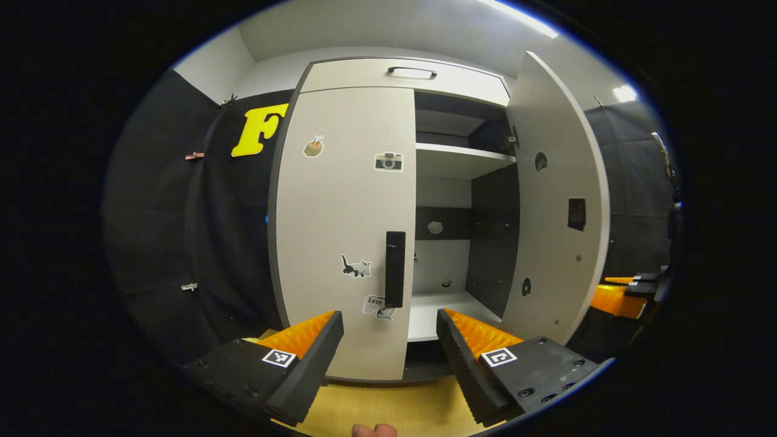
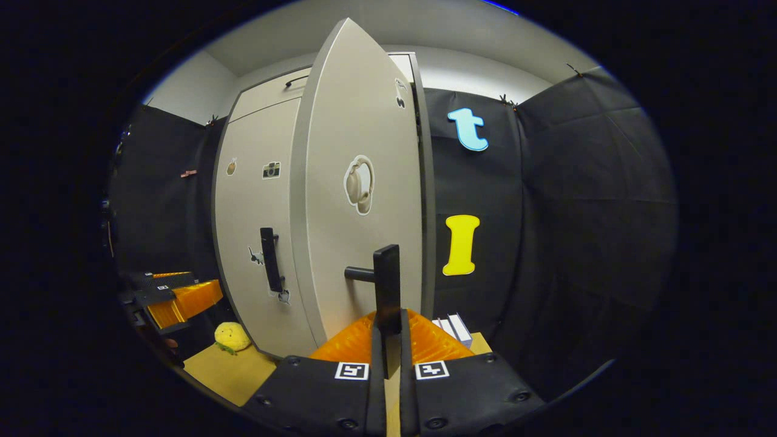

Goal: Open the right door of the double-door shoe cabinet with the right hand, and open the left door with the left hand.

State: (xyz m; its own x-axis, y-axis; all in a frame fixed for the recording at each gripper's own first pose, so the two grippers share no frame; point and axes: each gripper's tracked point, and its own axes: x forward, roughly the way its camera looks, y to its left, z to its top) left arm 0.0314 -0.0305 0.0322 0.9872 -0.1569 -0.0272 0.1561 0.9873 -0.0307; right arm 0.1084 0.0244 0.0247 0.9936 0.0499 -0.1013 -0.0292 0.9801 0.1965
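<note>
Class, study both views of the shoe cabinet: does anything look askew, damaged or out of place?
Nothing damaged or spilled. One oddity: a yellow plush toy lies on the wooden floor beside the cabinet's closed left door.

Right hand-held gripper (image 2: pixel 388 331) clamped on right door (image 2: pixel 364 230) handle (image 2: pixel 386 285); door ajar.

Left tool (image 1: pixel 388 340) gapes wide; right tool (image 2: pixel 388 340) is clamped tight.

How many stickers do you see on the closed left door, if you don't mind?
4: a snack sticker upper left, camera sticker upper right, cat sticker beside the handle, lettered sticker below.
</note>
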